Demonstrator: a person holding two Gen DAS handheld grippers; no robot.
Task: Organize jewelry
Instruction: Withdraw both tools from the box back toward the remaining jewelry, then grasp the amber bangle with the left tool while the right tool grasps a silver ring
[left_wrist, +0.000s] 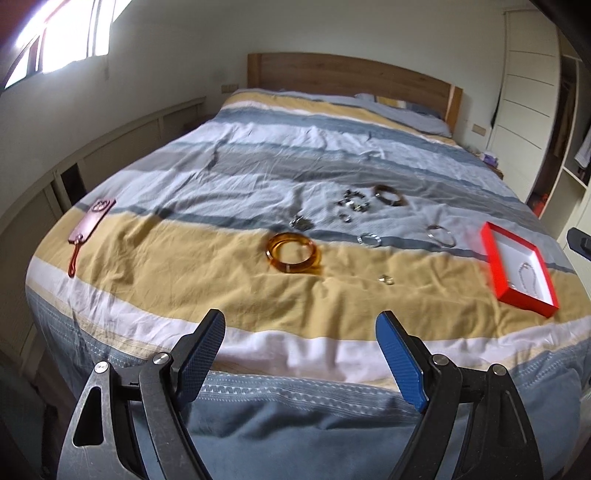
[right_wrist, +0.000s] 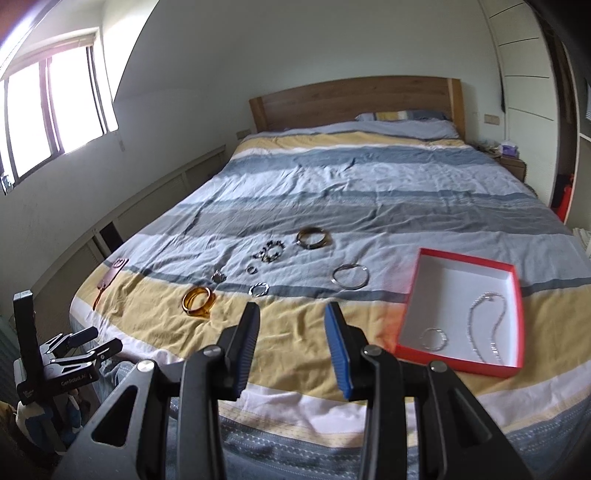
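Observation:
Jewelry lies on a striped bedspread (left_wrist: 184, 266). An amber bangle (left_wrist: 293, 253) (right_wrist: 198, 301), a dark bangle (left_wrist: 388, 195) (right_wrist: 313, 238), a thin silver bangle (left_wrist: 440, 235) (right_wrist: 349, 276), a small silver bracelet (left_wrist: 368, 239) (right_wrist: 258, 289), a bead cluster (left_wrist: 352, 203) (right_wrist: 269, 254) and small rings (left_wrist: 386, 279) lie scattered. A red box (left_wrist: 496, 258) (right_wrist: 410, 302) at the right holds a silver chain (right_wrist: 484, 321) and a silver ring (right_wrist: 434, 338). My left gripper (left_wrist: 301, 343) is open and empty above the bed's foot. My right gripper (right_wrist: 291, 332) is open and empty, left of the box.
A pink phone case with strap (left_wrist: 92, 225) (right_wrist: 110, 275) lies at the bed's left edge. A wooden headboard (right_wrist: 354, 99) and pillows are at the far end. A wardrobe (left_wrist: 532, 92) stands at the right. The left gripper also shows in the right wrist view (right_wrist: 74, 354).

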